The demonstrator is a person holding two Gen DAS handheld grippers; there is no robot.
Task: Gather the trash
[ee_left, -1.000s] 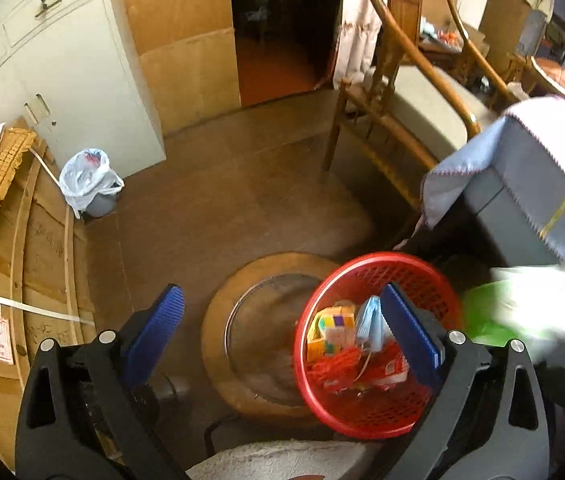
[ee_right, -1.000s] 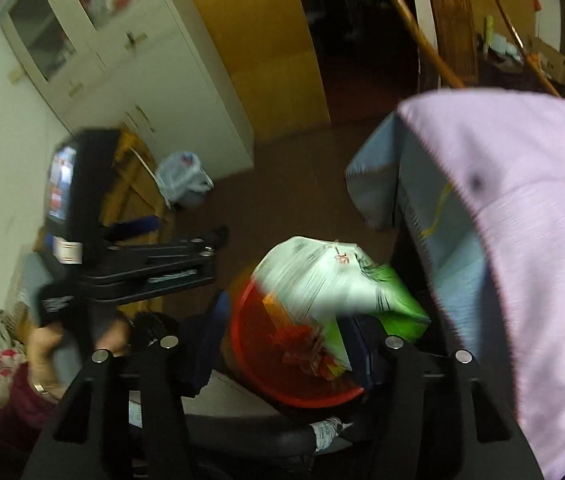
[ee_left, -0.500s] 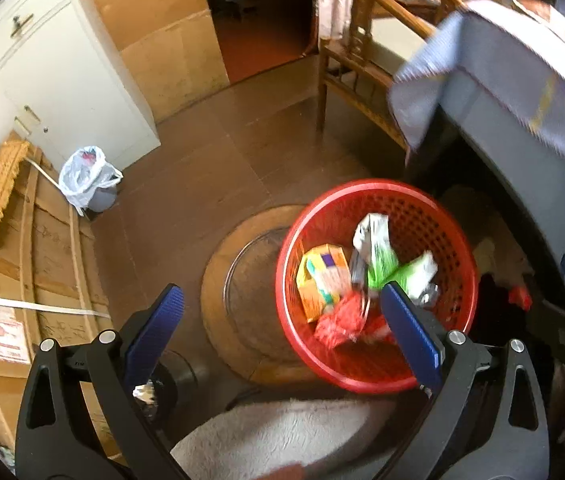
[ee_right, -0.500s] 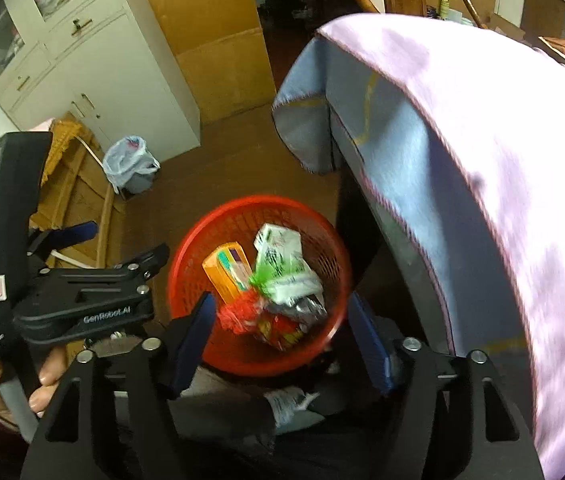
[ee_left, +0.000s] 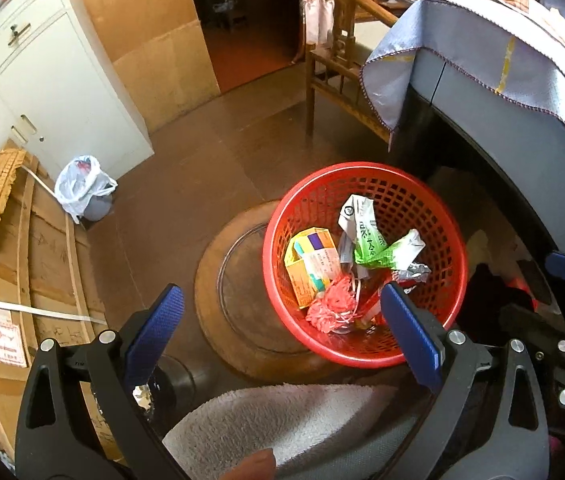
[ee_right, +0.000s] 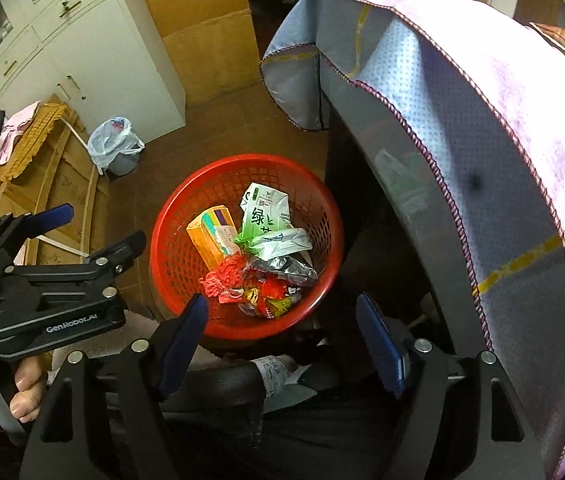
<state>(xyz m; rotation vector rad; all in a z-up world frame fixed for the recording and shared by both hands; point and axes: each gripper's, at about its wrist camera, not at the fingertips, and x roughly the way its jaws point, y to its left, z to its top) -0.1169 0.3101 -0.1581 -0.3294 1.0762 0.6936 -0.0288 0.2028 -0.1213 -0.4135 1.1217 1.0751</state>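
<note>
A red mesh basket [ee_left: 398, 184] stands on the floor beside a covered table; it also shows in the right wrist view [ee_right: 186, 216]. In it lie a green-and-white drink carton [ee_left: 374, 244] [ee_right: 264, 216], a yellow box [ee_left: 308, 264] [ee_right: 206, 236], red shredded string [ee_left: 332, 304] and foil wrappers [ee_right: 282, 272]. My left gripper [ee_left: 282, 326] is open and empty above the basket's near-left rim. My right gripper [ee_right: 288, 330] is open and empty above the basket's near rim. The left gripper also shows in the right wrist view [ee_right: 90, 236].
A table under a blue-lilac cloth [ee_left: 502, 60] [ee_right: 482, 140] rises on the right. A round wooden lid [ee_left: 222, 288] lies under the basket. A small bin with a white bag [ee_left: 84, 188] stands by white cabinets [ee_left: 42, 92]. A wooden chair [ee_left: 338, 60] stands behind.
The green-and-white carton held by my right gripper a second ago now lies in the basket. The right gripper has opened and pulled back. My left gripper has shifted its view slightly over the basket.
</note>
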